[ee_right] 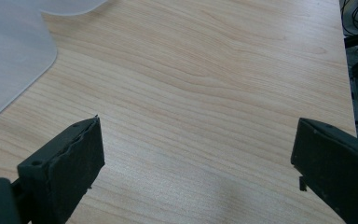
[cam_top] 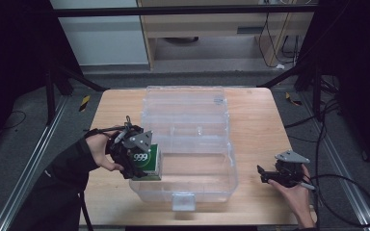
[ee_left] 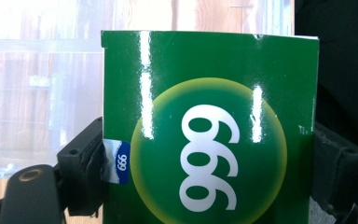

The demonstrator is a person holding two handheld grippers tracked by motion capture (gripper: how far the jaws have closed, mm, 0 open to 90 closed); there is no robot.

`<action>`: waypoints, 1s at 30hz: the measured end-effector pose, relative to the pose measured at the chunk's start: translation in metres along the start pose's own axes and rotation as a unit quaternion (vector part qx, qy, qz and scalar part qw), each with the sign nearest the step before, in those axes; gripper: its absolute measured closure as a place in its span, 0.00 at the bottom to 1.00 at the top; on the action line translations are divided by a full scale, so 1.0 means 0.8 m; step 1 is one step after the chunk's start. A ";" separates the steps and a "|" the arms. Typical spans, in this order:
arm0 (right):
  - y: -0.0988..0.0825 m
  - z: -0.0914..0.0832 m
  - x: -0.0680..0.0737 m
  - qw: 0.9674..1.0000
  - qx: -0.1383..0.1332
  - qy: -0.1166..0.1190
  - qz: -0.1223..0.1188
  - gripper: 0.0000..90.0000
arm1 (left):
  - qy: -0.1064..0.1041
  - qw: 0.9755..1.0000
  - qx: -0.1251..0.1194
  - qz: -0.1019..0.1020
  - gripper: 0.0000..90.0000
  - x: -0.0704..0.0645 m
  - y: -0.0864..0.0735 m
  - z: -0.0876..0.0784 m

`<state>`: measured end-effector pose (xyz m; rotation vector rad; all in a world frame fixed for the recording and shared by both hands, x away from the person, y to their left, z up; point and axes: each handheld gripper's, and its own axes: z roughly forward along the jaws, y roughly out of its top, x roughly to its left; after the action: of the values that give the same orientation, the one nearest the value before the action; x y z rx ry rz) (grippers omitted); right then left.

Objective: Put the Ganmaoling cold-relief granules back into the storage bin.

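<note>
A green carton marked 999 [cam_top: 148, 162] is held at the left wall of the clear plastic box [cam_top: 231, 168], just over its rim. My left gripper [cam_top: 142, 163] is shut on the carton. In the left gripper view the green carton [ee_left: 209, 126] stands between both black pads [ee_left: 81, 172], which press on its sides. My right gripper [cam_top: 265, 175] rests near the table's right front, apart from the box, jaws wide open. In the right gripper view its fingers [ee_right: 63, 170] frame bare wood with nothing between them.
The clear box's open lid [cam_top: 185, 108] lies flat behind it toward the table's far edge. A latch tab [cam_top: 183, 201] sticks out at the box's front. The box corner [ee_right: 9, 56] lies left of my right gripper. Bare wooden table [cam_top: 260, 125] lies to the right.
</note>
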<state>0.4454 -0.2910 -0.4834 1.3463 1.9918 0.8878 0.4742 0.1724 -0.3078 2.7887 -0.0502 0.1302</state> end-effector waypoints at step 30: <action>-0.001 0.003 0.001 1.000 0.008 0.003 -0.008 0.03 | -0.029 0.999 0.025 -0.008 0.17 0.007 -0.017 0.074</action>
<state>0.4462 -0.2897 -0.4855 1.3348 2.0161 0.8721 0.4858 0.1647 -0.3670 2.8413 -0.0394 0.0482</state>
